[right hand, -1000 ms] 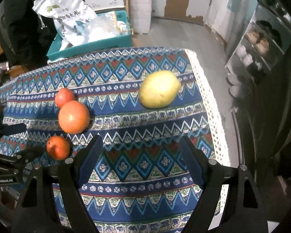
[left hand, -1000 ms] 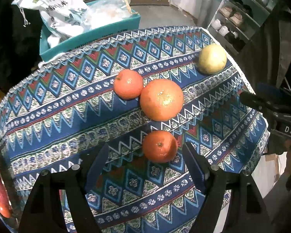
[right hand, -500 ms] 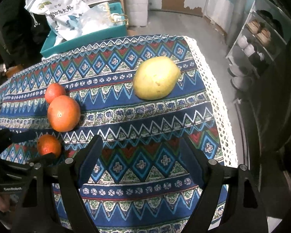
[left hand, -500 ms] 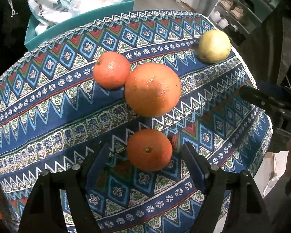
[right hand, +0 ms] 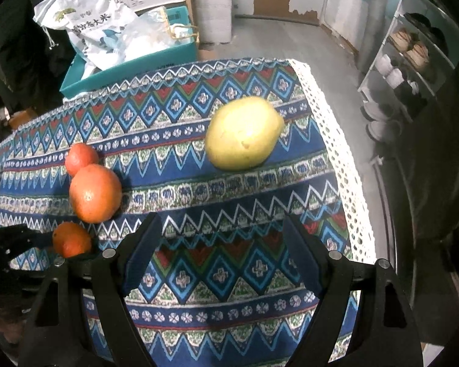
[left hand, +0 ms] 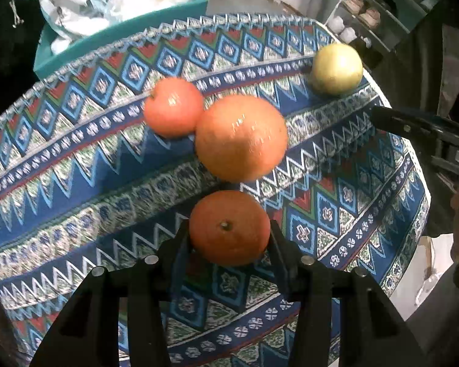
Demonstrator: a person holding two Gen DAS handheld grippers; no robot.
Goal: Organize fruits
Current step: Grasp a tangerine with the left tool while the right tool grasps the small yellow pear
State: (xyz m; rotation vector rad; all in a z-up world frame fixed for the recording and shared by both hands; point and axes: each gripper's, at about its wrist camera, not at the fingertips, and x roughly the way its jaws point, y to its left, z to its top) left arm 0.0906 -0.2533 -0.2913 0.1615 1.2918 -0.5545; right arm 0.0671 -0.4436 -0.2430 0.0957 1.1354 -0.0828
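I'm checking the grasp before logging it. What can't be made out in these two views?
- Left wrist view: underside of the small orange in the left gripper, hidden by the fruit itself.
- Left wrist view: large orange, motion-blurred.
- Right wrist view: teal bin contents, covered by bags.

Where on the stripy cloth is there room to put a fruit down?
Bare cloth lies under the right claw, between the yellow fruit and the near edge. It is crowded where the big orange and two small ones sit close.
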